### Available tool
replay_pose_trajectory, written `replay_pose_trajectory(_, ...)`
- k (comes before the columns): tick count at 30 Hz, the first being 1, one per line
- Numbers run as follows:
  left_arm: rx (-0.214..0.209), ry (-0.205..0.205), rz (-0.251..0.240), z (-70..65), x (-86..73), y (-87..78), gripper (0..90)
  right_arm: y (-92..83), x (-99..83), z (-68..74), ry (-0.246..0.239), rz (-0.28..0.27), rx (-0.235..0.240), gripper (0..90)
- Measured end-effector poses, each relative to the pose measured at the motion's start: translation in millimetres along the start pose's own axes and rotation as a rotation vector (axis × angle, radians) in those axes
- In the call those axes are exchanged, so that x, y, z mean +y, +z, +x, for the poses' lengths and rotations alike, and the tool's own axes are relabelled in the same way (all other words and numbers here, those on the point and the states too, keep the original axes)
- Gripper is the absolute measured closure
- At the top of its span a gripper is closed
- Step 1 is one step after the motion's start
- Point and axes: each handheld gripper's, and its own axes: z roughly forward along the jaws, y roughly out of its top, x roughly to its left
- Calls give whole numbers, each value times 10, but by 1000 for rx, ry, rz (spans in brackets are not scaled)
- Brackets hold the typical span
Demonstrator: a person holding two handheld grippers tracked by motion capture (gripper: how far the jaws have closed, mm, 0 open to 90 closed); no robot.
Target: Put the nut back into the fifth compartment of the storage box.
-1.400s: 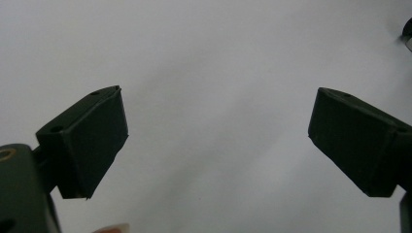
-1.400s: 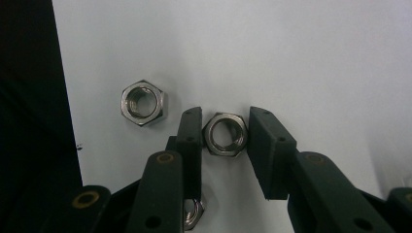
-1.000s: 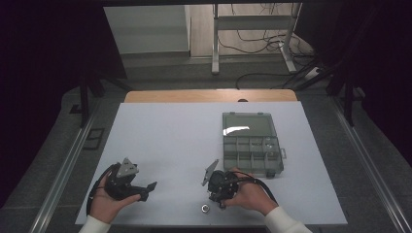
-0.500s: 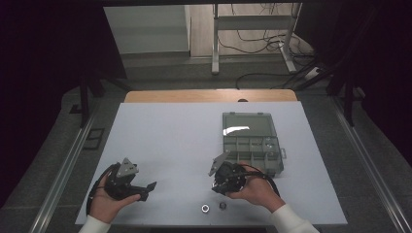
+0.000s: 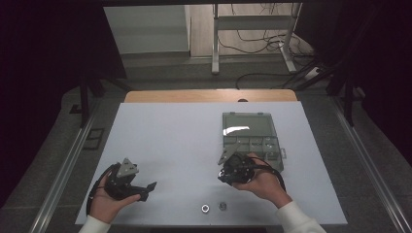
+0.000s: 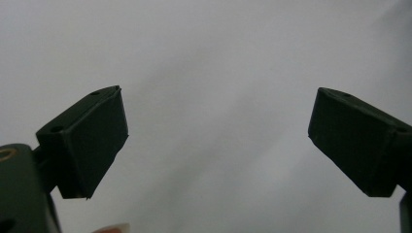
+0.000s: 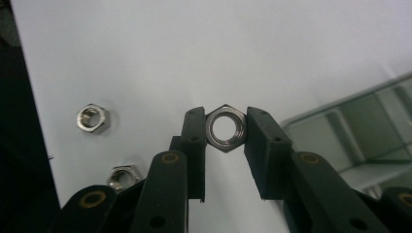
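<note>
I see my right gripper pinching a steel hex nut between its jaws, lifted over the white table, with the open compartment box at its 1 o'clock. Two loose nuts lie at its 7 o'clock. My left gripper rests with jaws spread wide.

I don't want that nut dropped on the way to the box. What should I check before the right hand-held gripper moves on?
1. Nut clamped between the right hand-held gripper jaws: ok.
2. Nut lifted off the table: cannot tell.
3. Parts box lid open: ok.
4. Target compartment free: cannot tell.
5. Left hand-held gripper open, away from the box: ok.
6. Two loose nuts left near the table's front edge: ok.
</note>
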Motion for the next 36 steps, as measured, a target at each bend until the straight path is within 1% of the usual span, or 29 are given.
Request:
replay_pose_trajectory(1, 0, 0, 1, 0, 0, 0, 75, 0, 0, 0, 0, 0, 0, 705)
replay_pose_trajectory(3, -1, 2, 1, -2, 2, 0, 75, -22, -19, -49, 21, -10, -24, 705)
replay_pose_trajectory(9, -2, 1, 1, -3, 0, 0, 75, -56, -50, -122, 50, -20, -42, 705)
replay_pose_trajectory(10, -3, 1, 1, -2, 0, 0, 75, -68, -65, -154, 65, -21, -52, 705)
replay_pose_trajectory(12, -2, 2, 1, -4, 1, 1, 75, -79, -79, -188, 75, -24, -64, 704)
replay_pose_trajectory(15, -1, 2, 1, -6, 1, 2, 75, -92, -98, -235, 92, -25, -82, 704)
replay_pose_trajectory(19, -1, 2, 1, -6, 2, 2, 75, -100, -111, -279, 106, -25, -93, 705)
replay_pose_trajectory(24, -1, 2, 2, -7, 2, 2, 75, -79, -128, -361, 135, -19, -124, 705)
replay_pose_trajectory(29, 0, 2, 3, -6, 1, 3, 75, -51, -134, -420, 153, -13, -147, 705)
replay_pose_trajectory(36, -2, 2, 3, -6, 0, 3, 75, -6, -131, -471, 162, -2, -152, 704)
